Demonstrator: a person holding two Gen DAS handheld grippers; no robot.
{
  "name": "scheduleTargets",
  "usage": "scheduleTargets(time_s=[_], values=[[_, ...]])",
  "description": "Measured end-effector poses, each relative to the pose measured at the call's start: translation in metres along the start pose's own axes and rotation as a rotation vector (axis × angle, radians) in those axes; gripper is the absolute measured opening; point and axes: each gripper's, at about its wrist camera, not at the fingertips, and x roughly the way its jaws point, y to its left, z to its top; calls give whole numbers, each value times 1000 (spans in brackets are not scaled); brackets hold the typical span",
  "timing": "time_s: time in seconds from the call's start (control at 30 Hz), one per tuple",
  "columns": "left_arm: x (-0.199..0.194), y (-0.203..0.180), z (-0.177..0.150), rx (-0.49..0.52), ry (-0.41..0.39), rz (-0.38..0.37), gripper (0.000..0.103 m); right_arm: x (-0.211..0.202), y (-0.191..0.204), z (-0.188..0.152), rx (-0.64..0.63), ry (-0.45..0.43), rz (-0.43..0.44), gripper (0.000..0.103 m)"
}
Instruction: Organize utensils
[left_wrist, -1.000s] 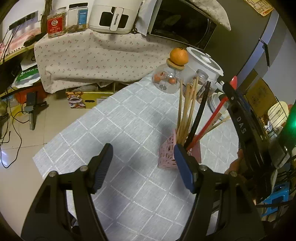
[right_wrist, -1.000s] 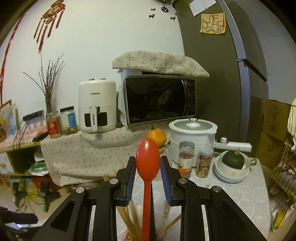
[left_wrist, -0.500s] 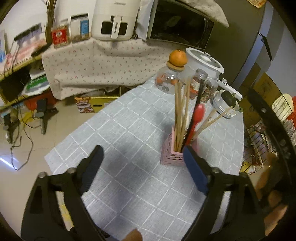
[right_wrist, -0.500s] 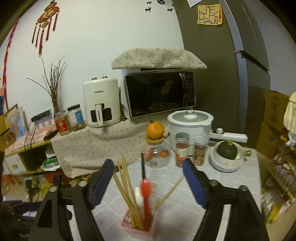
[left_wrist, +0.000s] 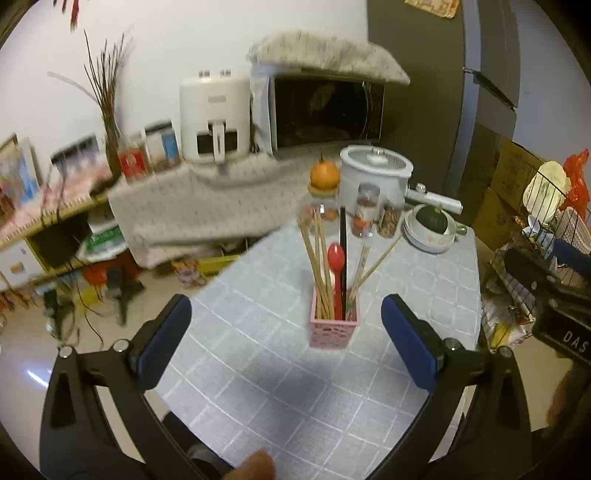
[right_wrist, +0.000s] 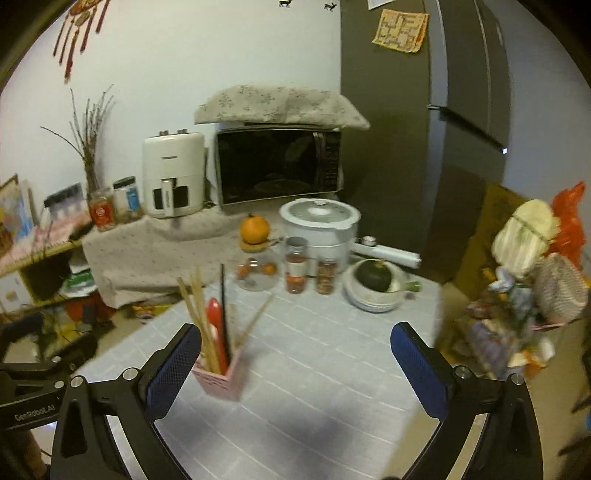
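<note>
A pink perforated holder (left_wrist: 334, 328) stands upright on the grey-checked worktop (left_wrist: 280, 398), well clear of its edges, with the utensils bundled inside it. The red spoon (left_wrist: 336, 269) stands almost vertical, handle down in the holder and bowl uppermost. Beside it a black chopstick (left_wrist: 342, 258) also rises nearly straight up, the tallest piece there. The wooden chopsticks (left_wrist: 317, 262) lean a little to the left in the left wrist view, fanning out at their upper ends, and two more sticks tilt away to the right, toward the bowls at the far side.

The left gripper (left_wrist: 286, 343) hangs above the near part of the worktop, its jaws having just been opening and now spread wide with nothing between them; the holder shows through the gap but well beyond the blue pads. The right gripper (right_wrist: 295, 363) is likewise wide apart and empty after just opening, with the holder (right_wrist: 219, 380) beyond its left pad (right_wrist: 173, 373).

Behind the holder stand a jar topped by an orange (left_wrist: 324, 174), two spice jars and a white pot (left_wrist: 376, 177).
</note>
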Motion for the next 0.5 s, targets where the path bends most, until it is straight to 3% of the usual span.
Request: scheduleTargets(time_s=[0.5], values=[[-10, -13, -3, 5, -8, -28, 102, -11, -9, -2, -12, 8, 11, 103]])
